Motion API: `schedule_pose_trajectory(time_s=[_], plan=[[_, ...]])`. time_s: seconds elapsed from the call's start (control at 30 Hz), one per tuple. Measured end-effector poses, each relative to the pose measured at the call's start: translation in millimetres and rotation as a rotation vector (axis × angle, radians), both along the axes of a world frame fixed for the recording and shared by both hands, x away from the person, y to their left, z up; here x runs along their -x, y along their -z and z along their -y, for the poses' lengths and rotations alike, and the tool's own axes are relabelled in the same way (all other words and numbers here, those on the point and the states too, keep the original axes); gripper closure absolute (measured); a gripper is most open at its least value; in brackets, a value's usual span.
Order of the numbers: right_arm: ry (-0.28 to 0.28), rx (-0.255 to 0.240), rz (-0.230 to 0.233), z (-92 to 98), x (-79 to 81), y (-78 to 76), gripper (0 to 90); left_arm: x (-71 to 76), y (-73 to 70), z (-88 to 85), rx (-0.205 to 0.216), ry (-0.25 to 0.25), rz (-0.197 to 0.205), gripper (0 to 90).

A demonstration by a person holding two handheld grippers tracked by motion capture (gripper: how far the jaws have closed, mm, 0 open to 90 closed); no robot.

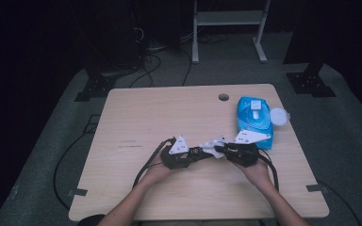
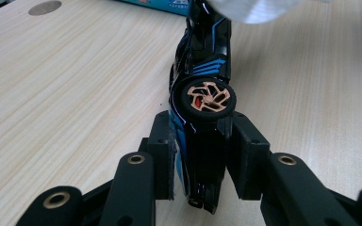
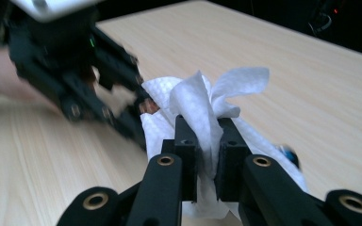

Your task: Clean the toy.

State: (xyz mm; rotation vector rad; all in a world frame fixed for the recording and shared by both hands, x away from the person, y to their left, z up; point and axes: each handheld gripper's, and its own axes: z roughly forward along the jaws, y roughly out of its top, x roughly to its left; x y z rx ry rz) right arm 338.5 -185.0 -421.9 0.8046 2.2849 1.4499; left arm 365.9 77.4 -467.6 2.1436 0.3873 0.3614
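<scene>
My left claw clamps the toy car steady above the desk, so my right claw, pinching a wipe, can probably clean it.

blue wipes pack, white lid, table

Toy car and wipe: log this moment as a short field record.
left tongs: shut on toy car, black and blue, copper-spoked wheel facing the camera
right tongs: shut on white wipe, bunched against the car
wipes pack: blue, on the table's far right
table: light wood
</scene>
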Motion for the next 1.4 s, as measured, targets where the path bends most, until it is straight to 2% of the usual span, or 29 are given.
schedule_pose_trajectory(time_s=[0.17, 0.3, 0.37, 0.47, 0.6, 0.7, 0.73, 0.8, 0.87, 0.97, 1.13, 1.2, 1.33, 1.4], plan=[[-0.057, 0.023, -0.023, -37.8, -9.5, 2.8, 81.1, 2.6, -0.5, -0.3, -0.009, 0.023, 0.013, 67.0], [-0.067, 0.054, -0.040, -51.8, -15.3, 12.0, 81.2, 3.8, -0.7, -3.4, -0.011, 0.029, 0.023, 67.2], [-0.065, 0.042, -0.044, -48.6, -16.3, 12.7, 81.2, 3.5, -0.5, -4.9, -0.007, 0.029, 0.015, 67.3], [-0.017, 0.082, -0.032, -37.0, -17.8, 11.0, 81.2, 3.0, -0.5, -6.1, -0.006, 0.029, 0.011, 67.3], [0.040, 0.077, -0.031, -21.2, -19.8, 11.2, 81.2, 2.3, -0.6, -6.5, -0.002, 0.025, 0.000, 67.1], [0.034, 0.070, -0.037, -24.1, -18.5, 11.4, 81.3, 2.1, -0.1, -6.5, 0.008, 0.020, -0.009, 67.0], [0.002, 0.062, -0.044, -34.3, -17.2, 12.3, 81.3, 2.4, 0.7, -6.5, 0.019, 0.017, -0.011, 67.0], [-0.028, 0.061, -0.041, -45.1, -15.6, 13.0, 81.2, 2.4, 0.2, -7.4, 0.014, 0.019, -0.011, 66.8], [-0.037, 0.070, -0.022, -52.1, -14.1, 12.2, 81.2, 2.1, -0.1, -10.0, 0.015, 0.020, -0.013, 66.6], [-0.038, 0.057, -0.045, -47.1, -17.6, 12.4, 81.1, 2.2, 0.0, -10.8, 0.019, 0.022, -0.015, 66.5], [0.017, 0.067, -0.039, -30.0, -22.0, 11.2, 81.2, 2.4, -0.1, -10.5, 0.017, 0.020, -0.016, 66.5], [0.027, 0.054, -0.050, -26.3, -22.7, 11.7, 81.1, 2.7, 0.2, -10.1, 0.021, 0.017, -0.018, 66.5], [-0.004, 0.027, -0.060, -34.0, -20.6, 13.8, 81.2, 2.4, 0.4, -8.7, 0.024, 0.019, -0.018, 66.4], [-0.027, 0.036, -0.053, -42.6, -18.3, 15.1, 81.1, 2.1, -0.3, -8.9, 0.018, 0.021, -0.019, 66.4]])
